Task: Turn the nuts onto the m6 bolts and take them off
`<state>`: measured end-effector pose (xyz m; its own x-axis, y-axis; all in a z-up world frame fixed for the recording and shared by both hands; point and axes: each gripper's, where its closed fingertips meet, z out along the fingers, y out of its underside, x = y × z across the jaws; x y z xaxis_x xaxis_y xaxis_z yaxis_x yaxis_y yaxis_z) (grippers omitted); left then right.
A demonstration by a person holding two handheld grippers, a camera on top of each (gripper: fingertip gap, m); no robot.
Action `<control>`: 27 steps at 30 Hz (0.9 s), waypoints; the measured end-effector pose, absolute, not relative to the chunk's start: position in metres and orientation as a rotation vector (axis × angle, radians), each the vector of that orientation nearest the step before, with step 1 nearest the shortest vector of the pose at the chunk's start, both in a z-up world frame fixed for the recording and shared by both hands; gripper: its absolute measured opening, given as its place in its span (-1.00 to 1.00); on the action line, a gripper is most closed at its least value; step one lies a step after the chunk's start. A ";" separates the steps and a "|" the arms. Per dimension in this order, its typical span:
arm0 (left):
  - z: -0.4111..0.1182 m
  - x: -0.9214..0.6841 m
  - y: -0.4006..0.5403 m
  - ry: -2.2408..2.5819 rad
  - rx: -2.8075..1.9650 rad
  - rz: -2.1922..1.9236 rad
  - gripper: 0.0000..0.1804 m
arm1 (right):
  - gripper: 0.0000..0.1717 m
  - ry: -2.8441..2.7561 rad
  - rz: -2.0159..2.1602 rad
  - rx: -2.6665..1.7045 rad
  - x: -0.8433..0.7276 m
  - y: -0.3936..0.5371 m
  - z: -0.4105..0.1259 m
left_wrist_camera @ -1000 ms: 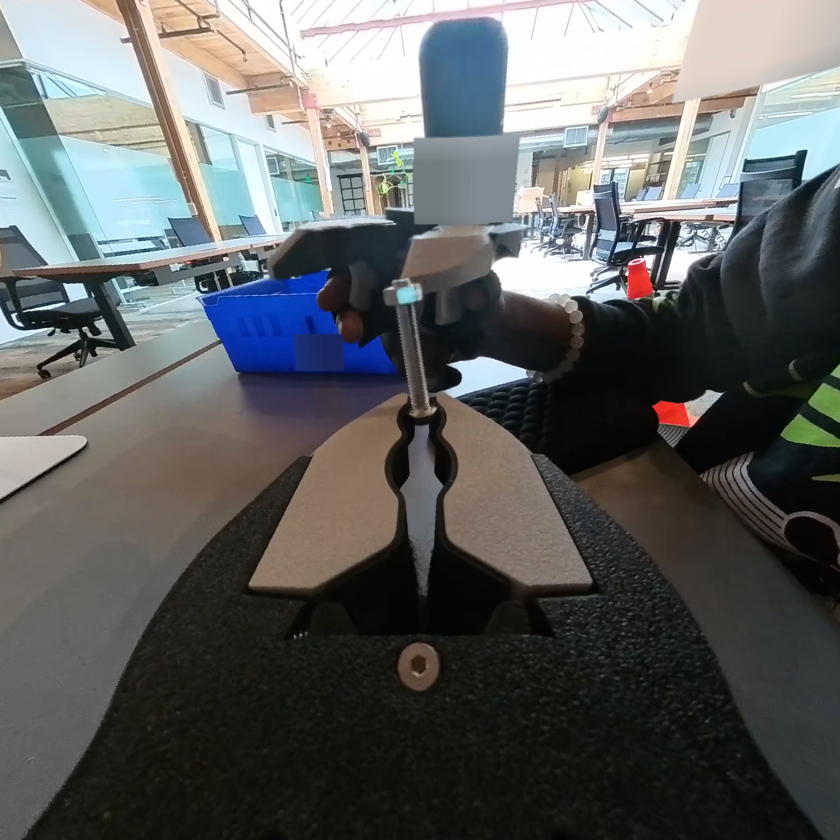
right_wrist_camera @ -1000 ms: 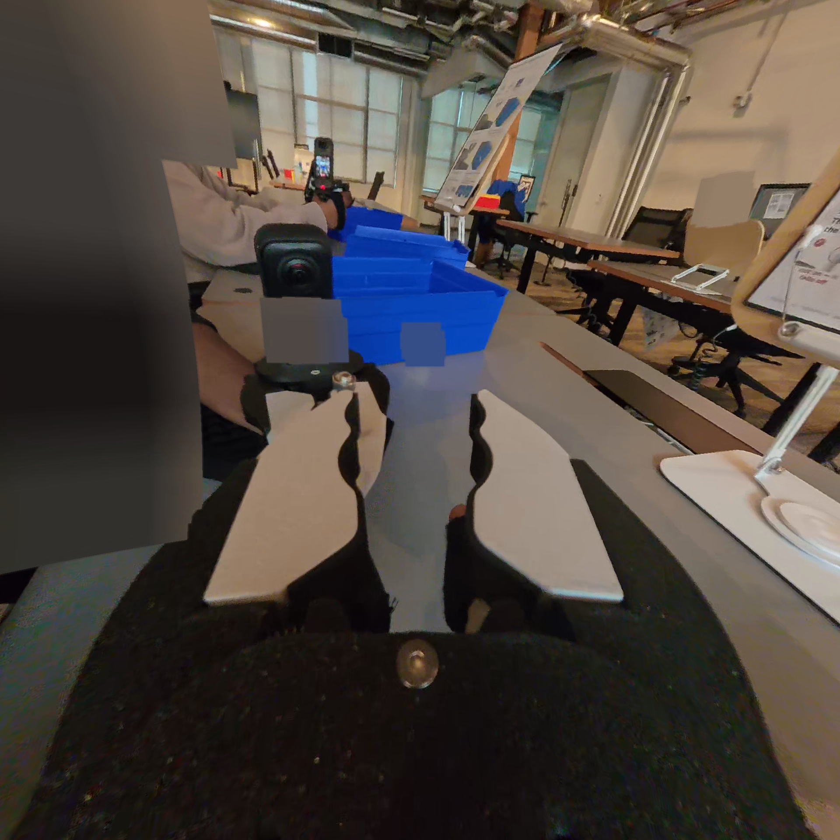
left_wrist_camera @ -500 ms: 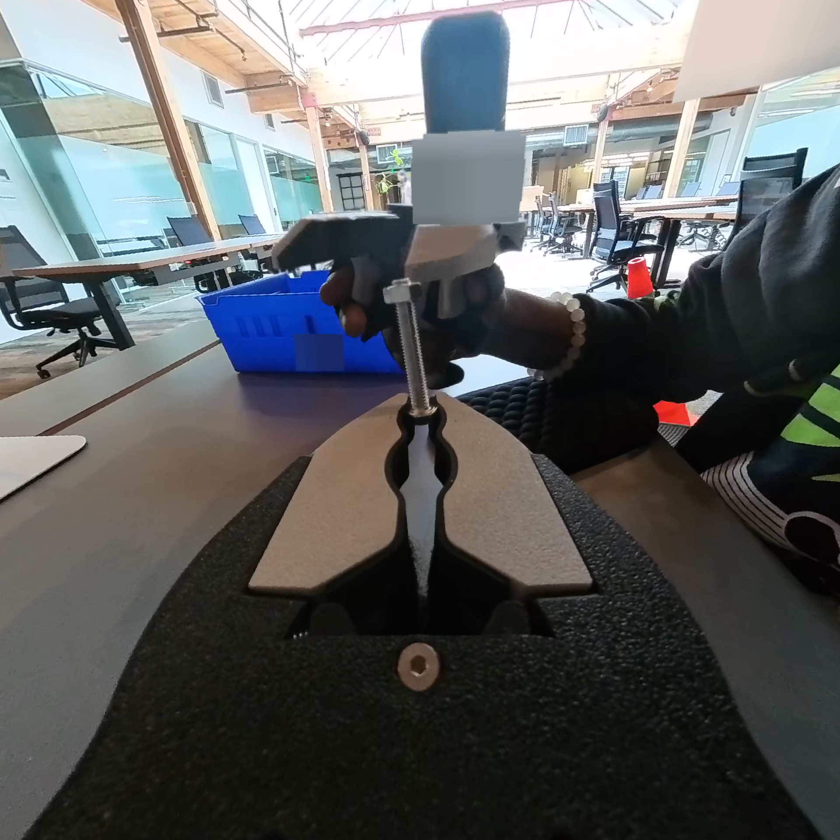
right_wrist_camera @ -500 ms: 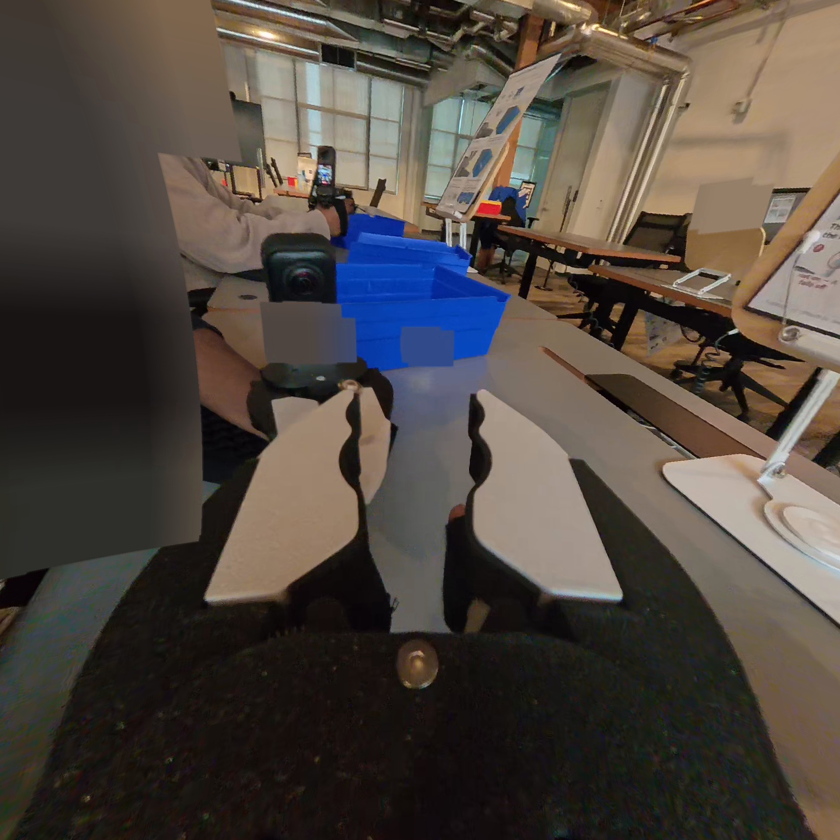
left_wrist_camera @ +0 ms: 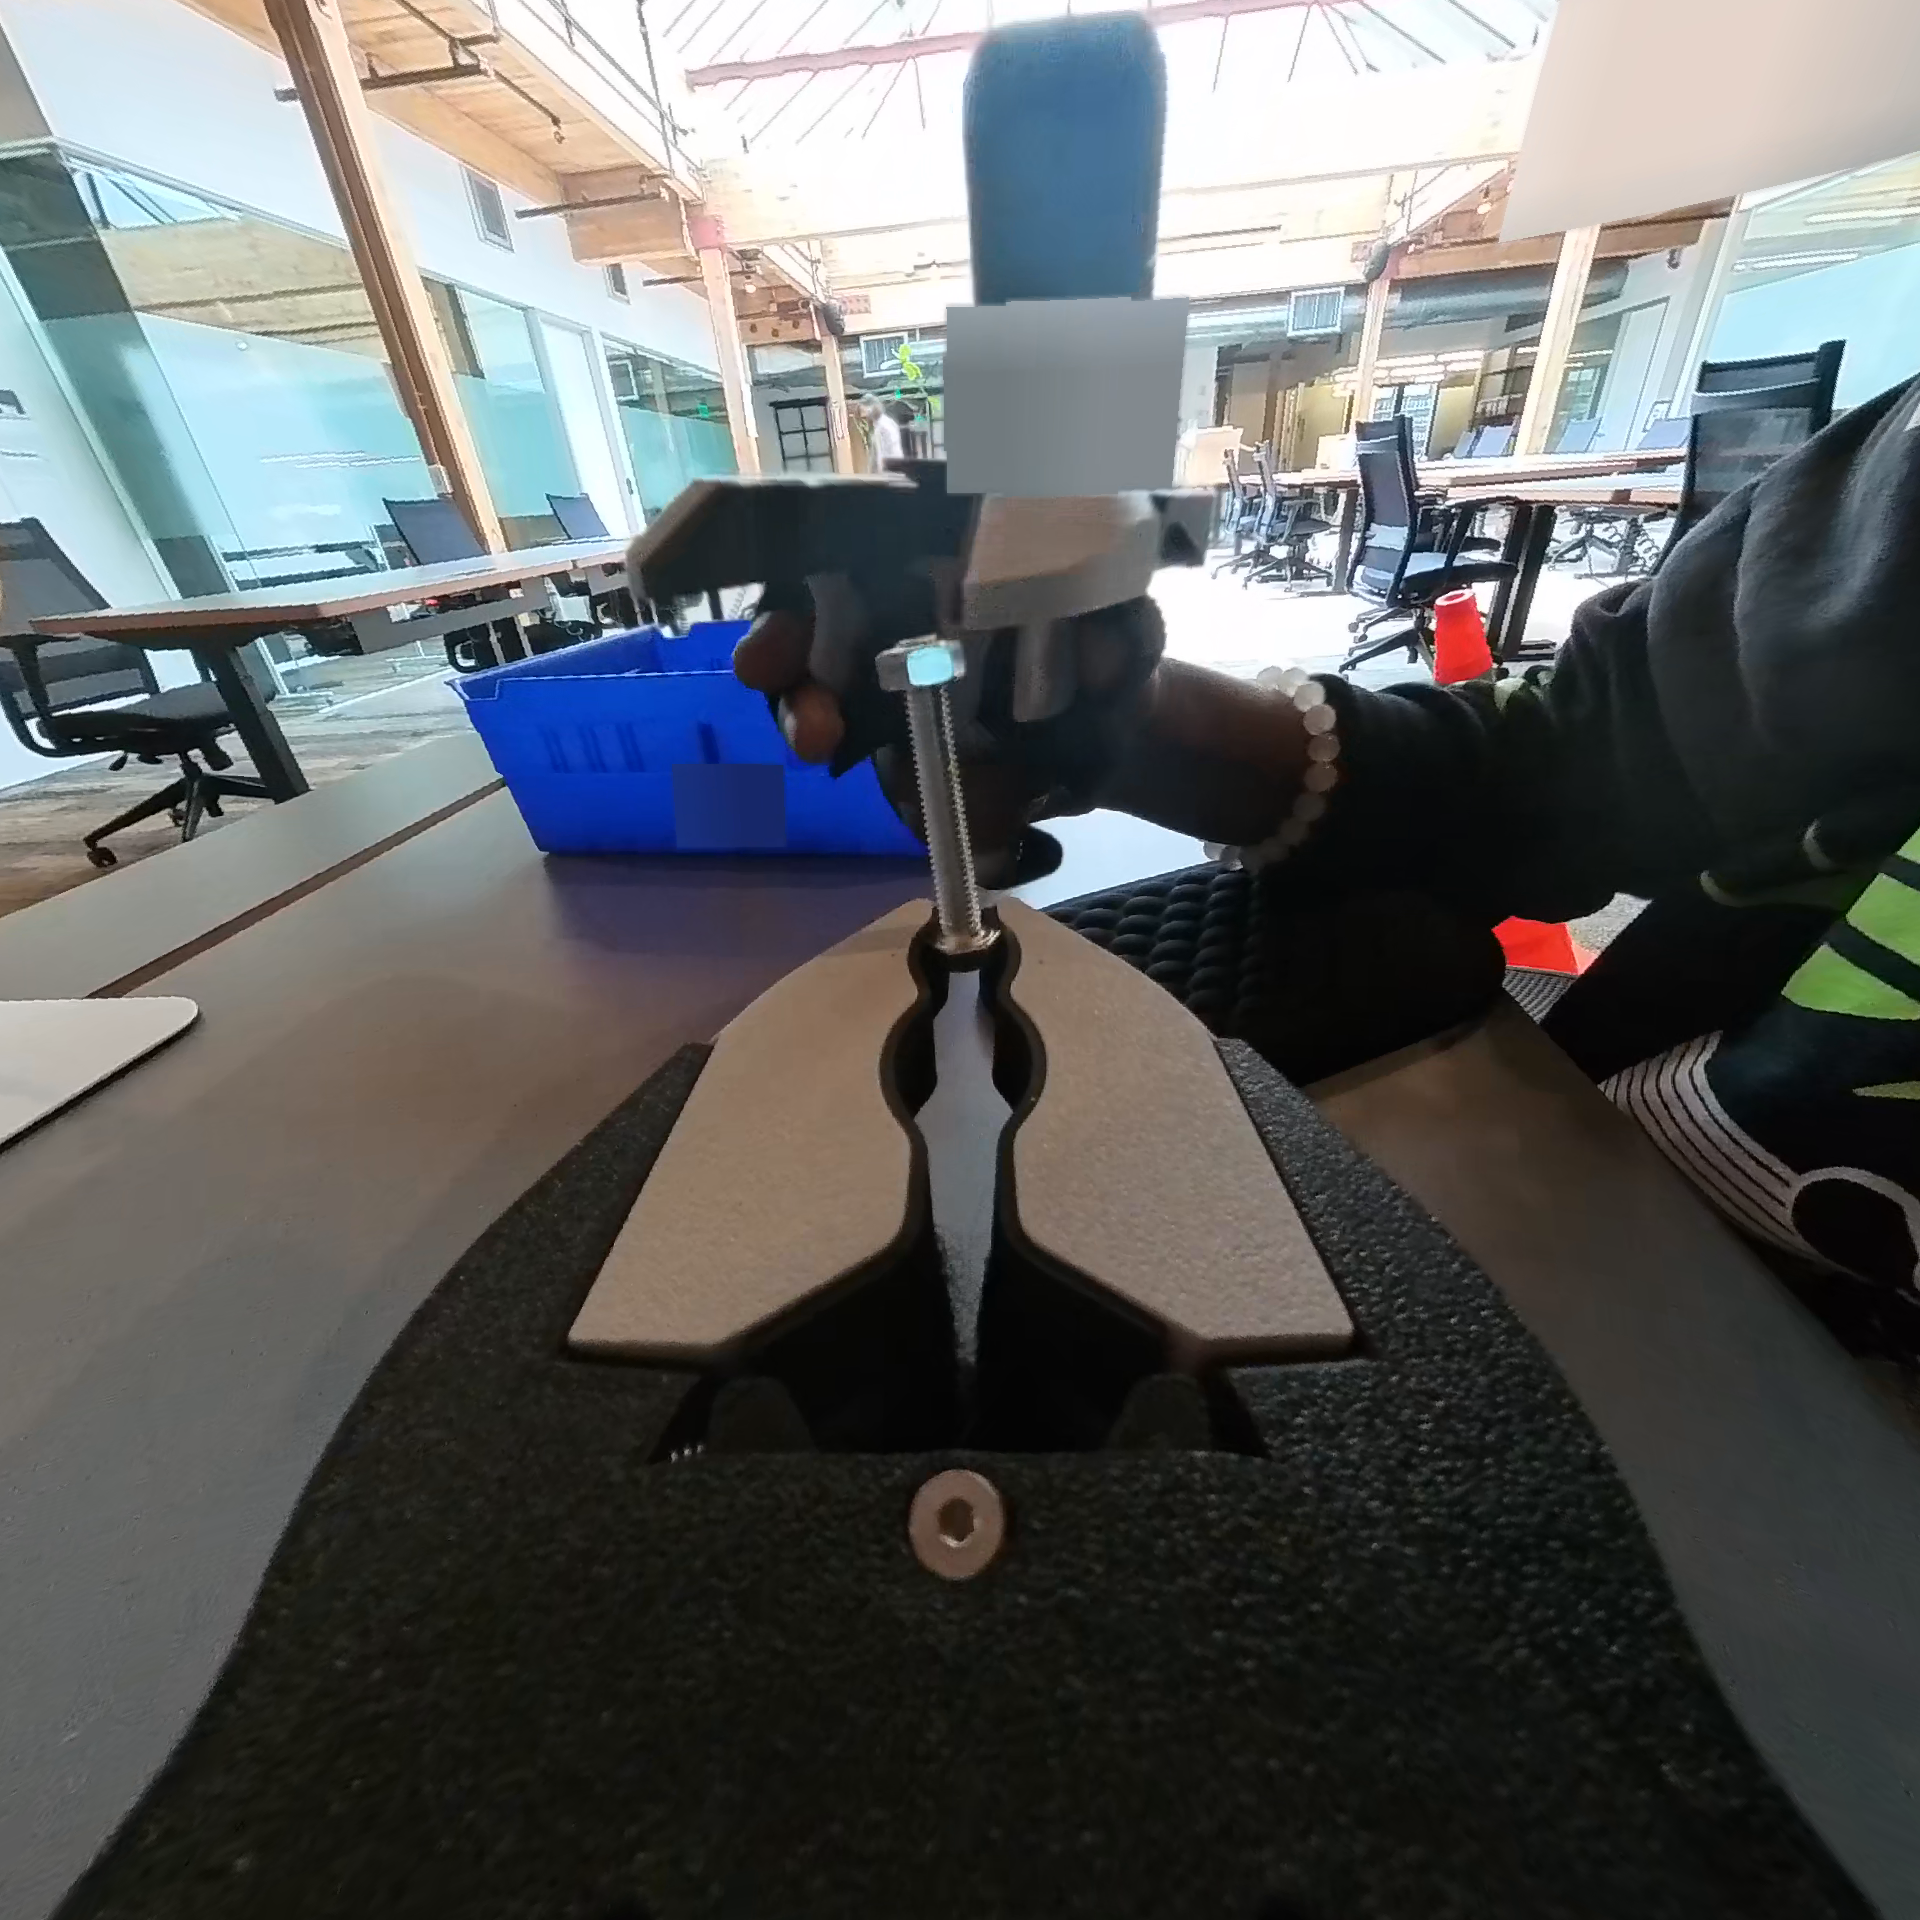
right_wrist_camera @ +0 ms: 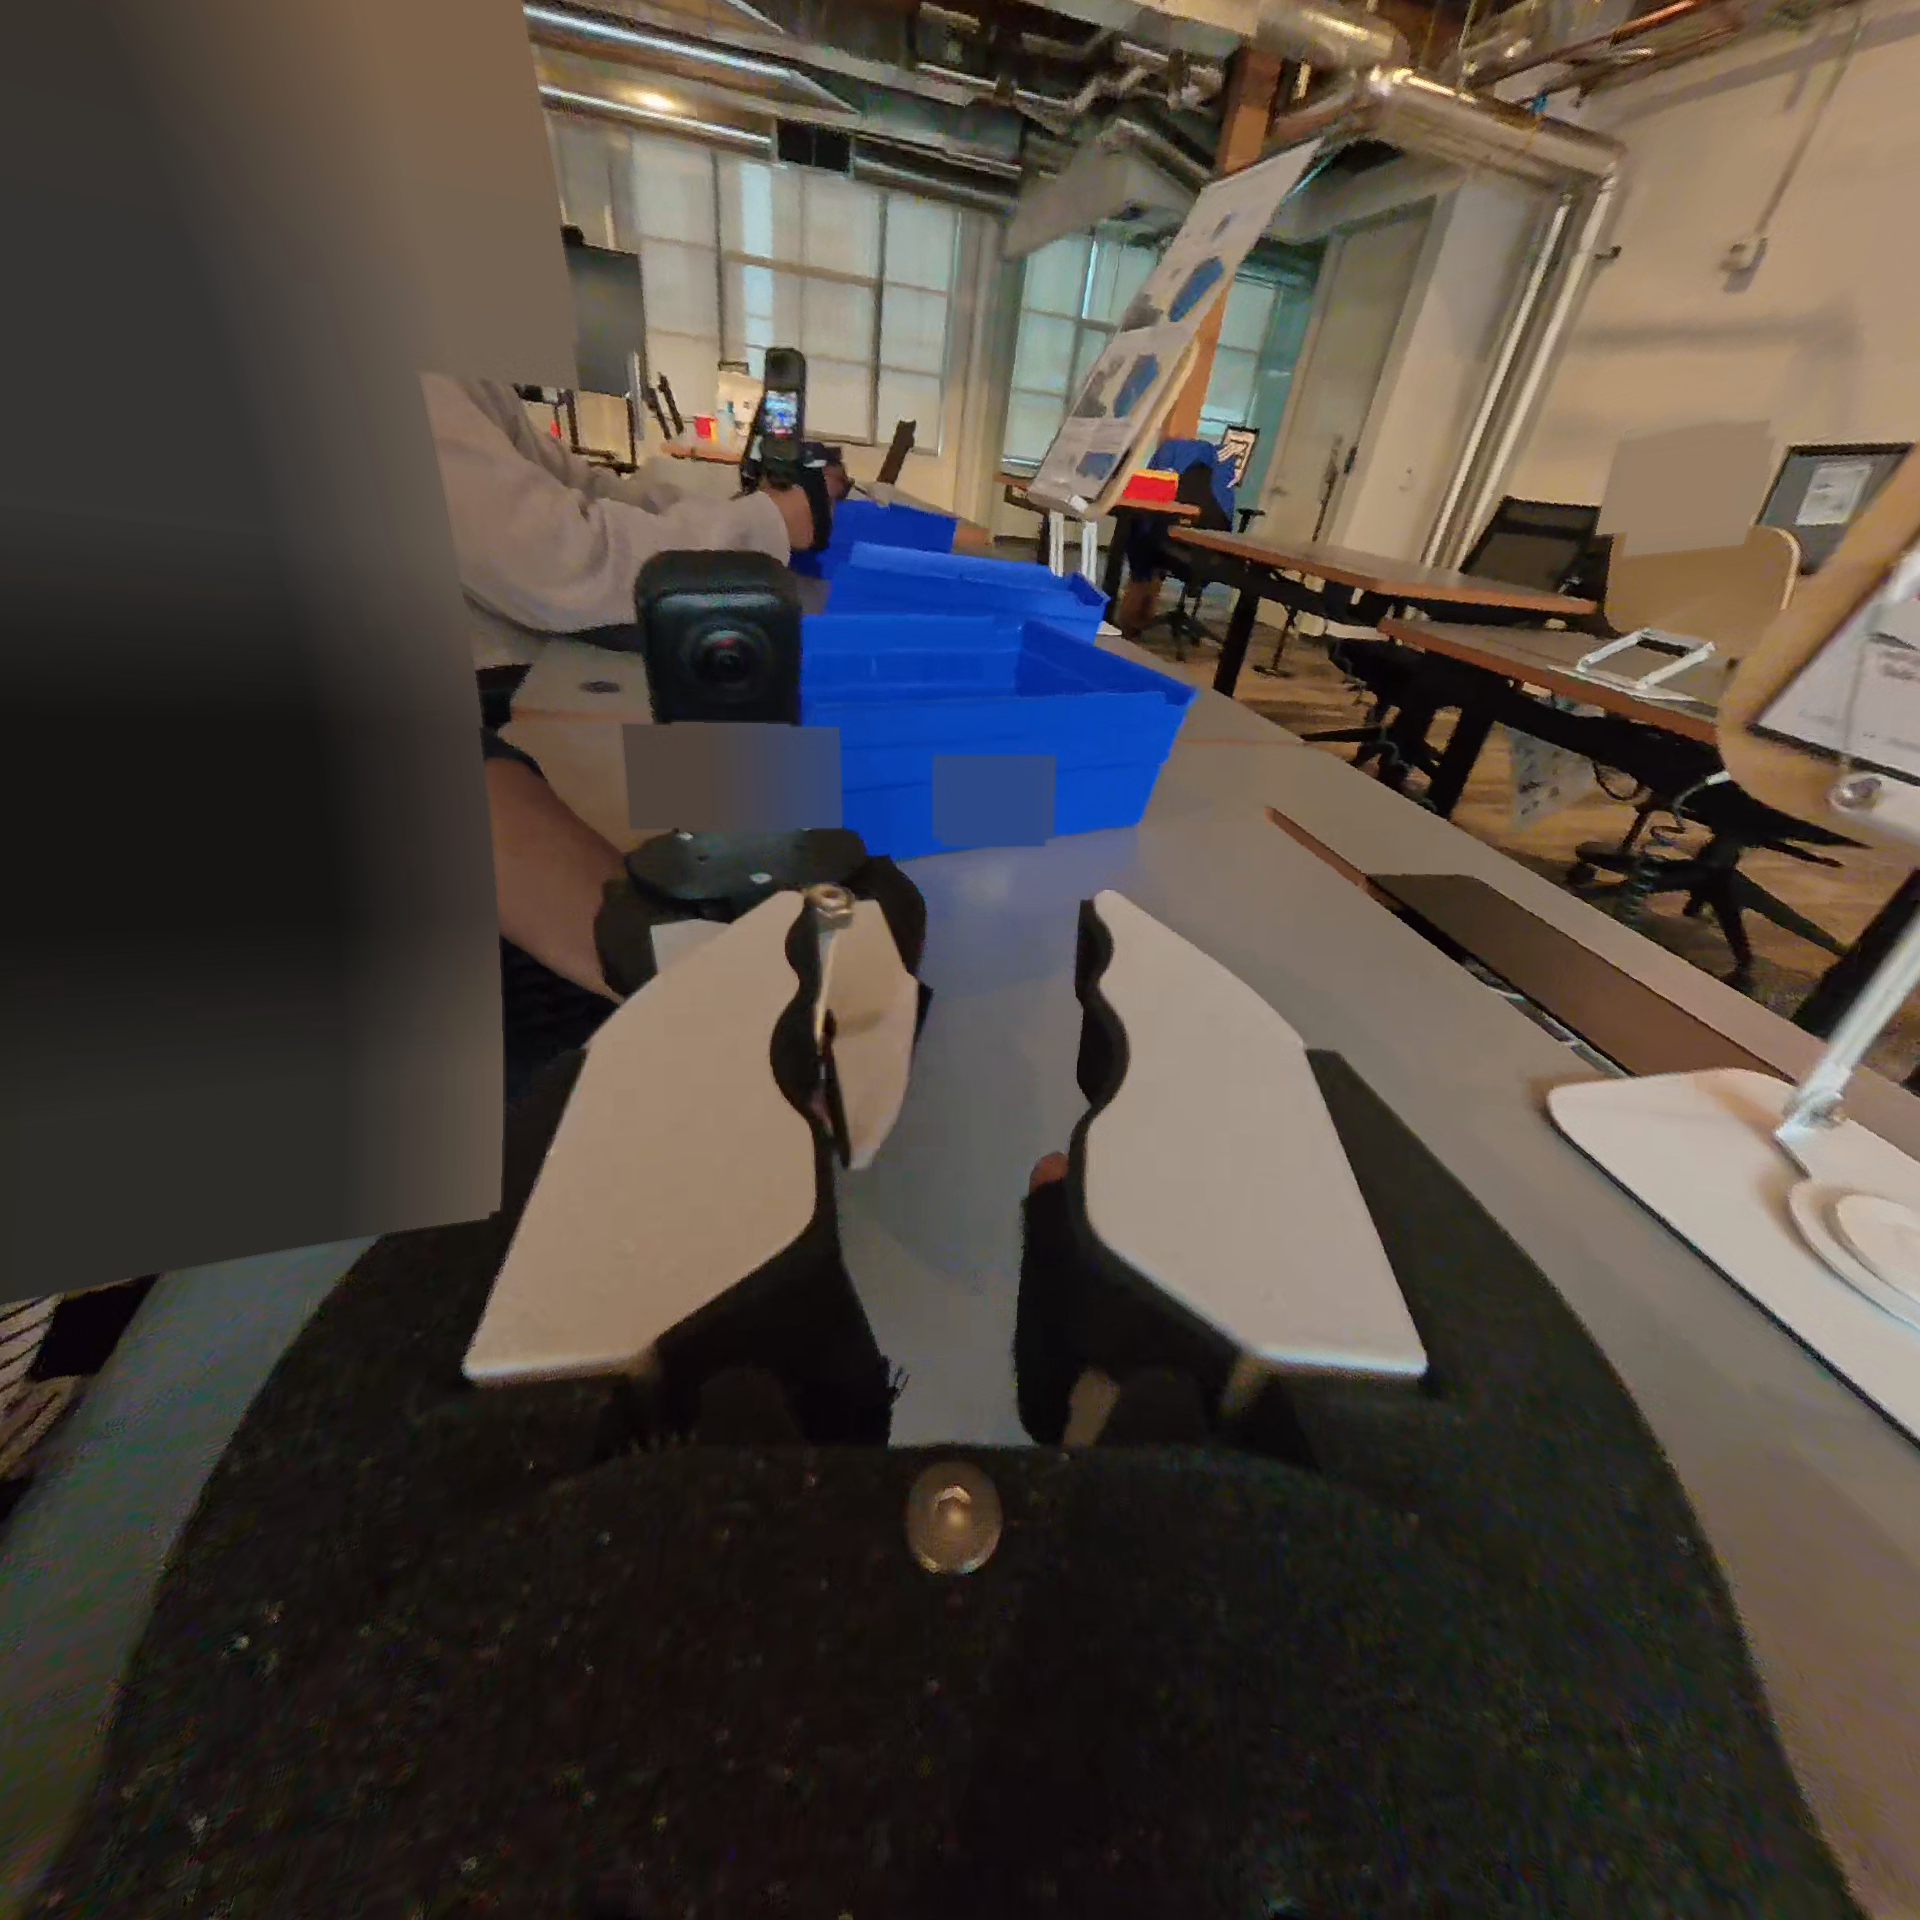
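The left gripper (left_wrist_camera: 964,940) is clamped on the lower end of a silver bolt (left_wrist_camera: 940,800), its two grey fingers (left_wrist_camera: 790,1153) pressed together around the thread, where a nut (left_wrist_camera: 966,940) sits at the fingertips. The bolt stands nearly upright with its head at the top, just below and in front of the right gripper (left_wrist_camera: 914,540), which hangs in the air past it in a gloved hand (left_wrist_camera: 997,727). That right gripper's fingers (right_wrist_camera: 1195,1122) stand well apart with only bare table (right_wrist_camera: 1299,914) between them. A blue bin (left_wrist_camera: 665,758) rests on the table farther back on the left, and a white stand base (right_wrist_camera: 1714,1174) lies on the right.
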<state>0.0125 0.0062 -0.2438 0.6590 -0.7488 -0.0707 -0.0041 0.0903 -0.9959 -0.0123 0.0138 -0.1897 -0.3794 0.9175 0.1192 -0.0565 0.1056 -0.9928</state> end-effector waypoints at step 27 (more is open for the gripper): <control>-0.244 0.013 0.006 0.691 -1.384 -0.623 -0.94 | -0.44 -1.520 1.427 -0.887 -0.013 0.013 -0.190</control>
